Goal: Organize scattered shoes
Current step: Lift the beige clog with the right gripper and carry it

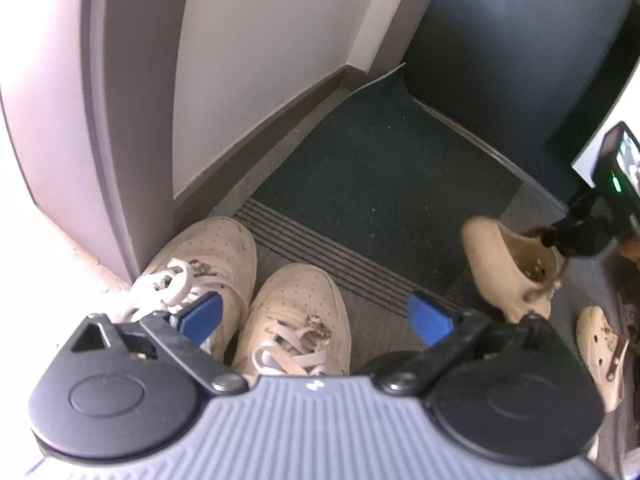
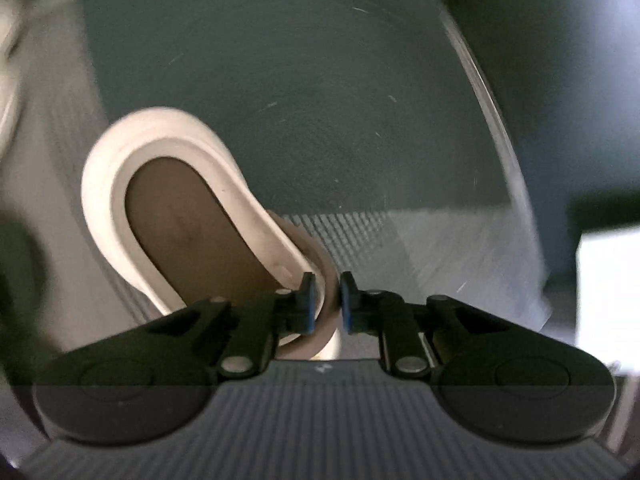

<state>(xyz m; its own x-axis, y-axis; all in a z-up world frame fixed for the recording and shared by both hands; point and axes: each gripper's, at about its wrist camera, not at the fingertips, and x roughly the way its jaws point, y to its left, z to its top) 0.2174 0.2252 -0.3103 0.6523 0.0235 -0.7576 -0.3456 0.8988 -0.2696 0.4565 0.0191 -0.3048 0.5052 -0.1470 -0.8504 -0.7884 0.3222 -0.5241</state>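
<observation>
Two cream lace-up sneakers stand side by side by the wall corner, the left sneaker and the right sneaker. My left gripper is open above them, its blue pads either side of the right sneaker. My right gripper is shut on the rim of a beige clog, held off the floor with its sole showing. The same clog hangs from the right gripper in the left wrist view. A second beige clog lies on the floor at the right.
A dark doormat with a ribbed edge lies ahead, in front of a dark door. A white wall and grey baseboard run along the left. The right wrist view is motion-blurred.
</observation>
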